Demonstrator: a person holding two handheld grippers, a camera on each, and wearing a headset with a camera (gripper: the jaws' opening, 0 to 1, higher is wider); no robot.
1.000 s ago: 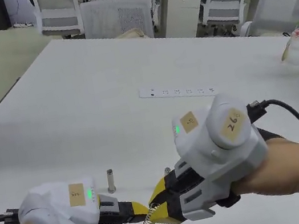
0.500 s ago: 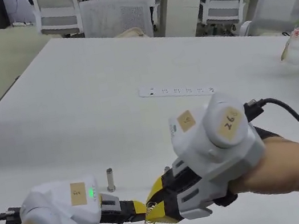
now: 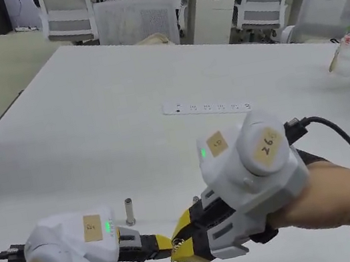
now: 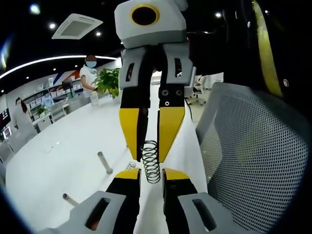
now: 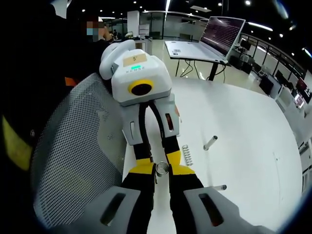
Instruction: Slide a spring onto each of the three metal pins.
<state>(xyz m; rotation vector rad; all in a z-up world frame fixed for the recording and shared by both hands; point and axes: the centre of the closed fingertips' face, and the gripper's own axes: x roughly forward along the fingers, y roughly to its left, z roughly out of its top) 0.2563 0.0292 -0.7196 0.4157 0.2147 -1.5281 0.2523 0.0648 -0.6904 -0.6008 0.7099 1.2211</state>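
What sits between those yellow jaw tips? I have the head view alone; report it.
Observer: A small metal coil spring. The left gripper view shows it lengthwise, its ends between the tips of the left gripper and the right gripper.
Operator: Check the table beside the jaws.
Observer: The right gripper view shows a second coil spring lying loose on the white table, near two short grey metal pins.
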